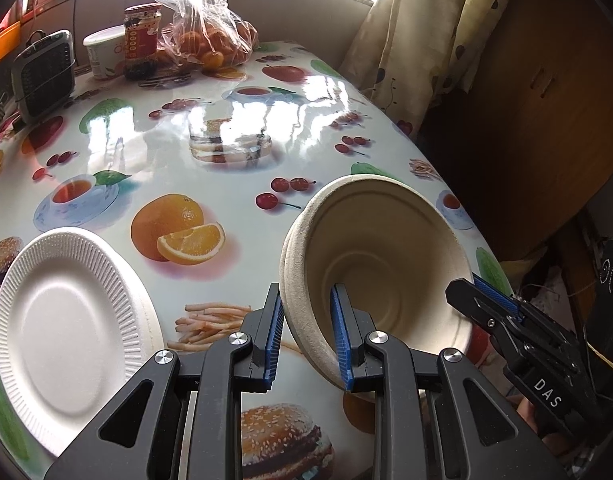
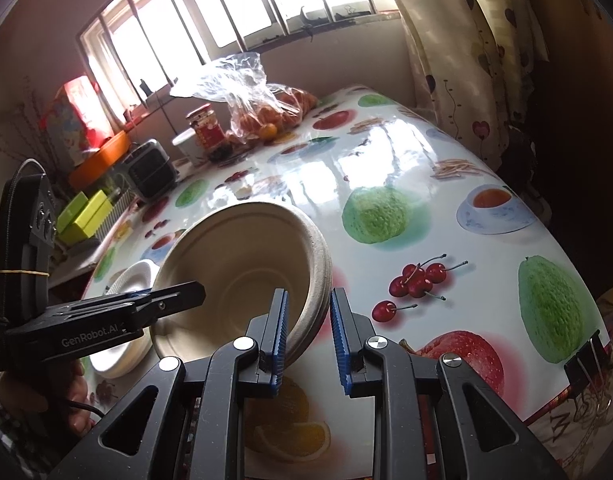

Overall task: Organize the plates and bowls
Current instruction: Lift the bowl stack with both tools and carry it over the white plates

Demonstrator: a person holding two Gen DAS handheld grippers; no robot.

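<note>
Our two black hand-held grippers

We see the left hand-held gripper (image 1: pixel 308 334) and right hand-held gripper (image 2: pixel 308 338): blue ribbed pads, silver screws, white "DAS" and "GenRobot.AI" lettering.

The right gripper (image 2: pixel 306 334) straddled the near rim of a stack of tan bowls (image 2: pixel 242 276), one blue pad (image 2: pixel 277 336) inside and the other outside, not visibly pinching. The left gripper (image 2: pixel 162 300) reached onto the opposite rim. White plates (image 2: pixel 132 276) lay beyond, near the table's (image 2: pixel 486 280) left edge.
</note>
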